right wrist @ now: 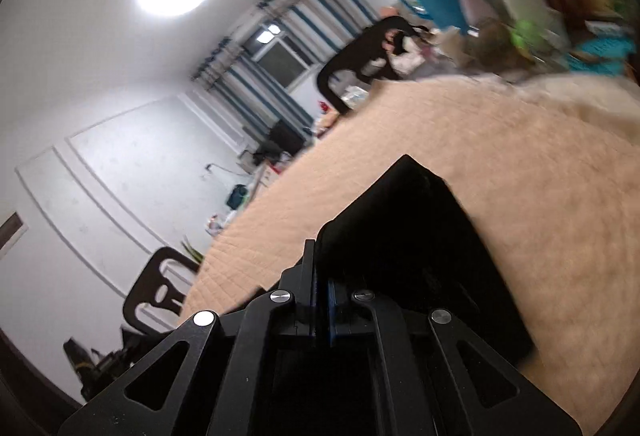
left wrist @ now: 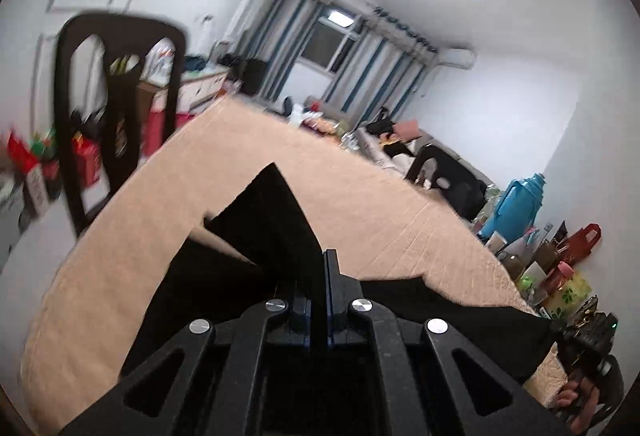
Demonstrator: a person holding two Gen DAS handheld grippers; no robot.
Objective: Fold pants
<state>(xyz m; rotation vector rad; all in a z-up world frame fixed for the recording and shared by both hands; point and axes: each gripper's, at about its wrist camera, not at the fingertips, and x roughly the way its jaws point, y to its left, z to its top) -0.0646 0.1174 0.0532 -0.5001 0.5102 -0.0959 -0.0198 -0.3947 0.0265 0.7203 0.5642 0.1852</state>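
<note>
The left claw [left wrist: 325, 264] is closed, its two fingers pressed together with black fabric of the pants [left wrist: 272, 228] running up between and around them; it appears to pinch an edge of the cloth. The right claw [right wrist: 316, 268] is likewise closed, with the black pants [right wrist: 416, 236] bunched just beside and against its fingers, so it seems to grip them too, though the exact pinch point is lost in the dark cloth.

The pants lie on a beige quilted bed cover [left wrist: 360, 196], one corner lifted into a peak ahead of the left claw and a long span stretching off toward a person's hand [left wrist: 576, 396] at the frame's lower right. A dark chair [left wrist: 116, 108] stands at the bed's far side.

Judging from both grips, a fold is under way: the held edge is being carried over. The next move calls for bringing both claws across level, laying the edge onto the remaining cloth squarely, then letting go.
</note>
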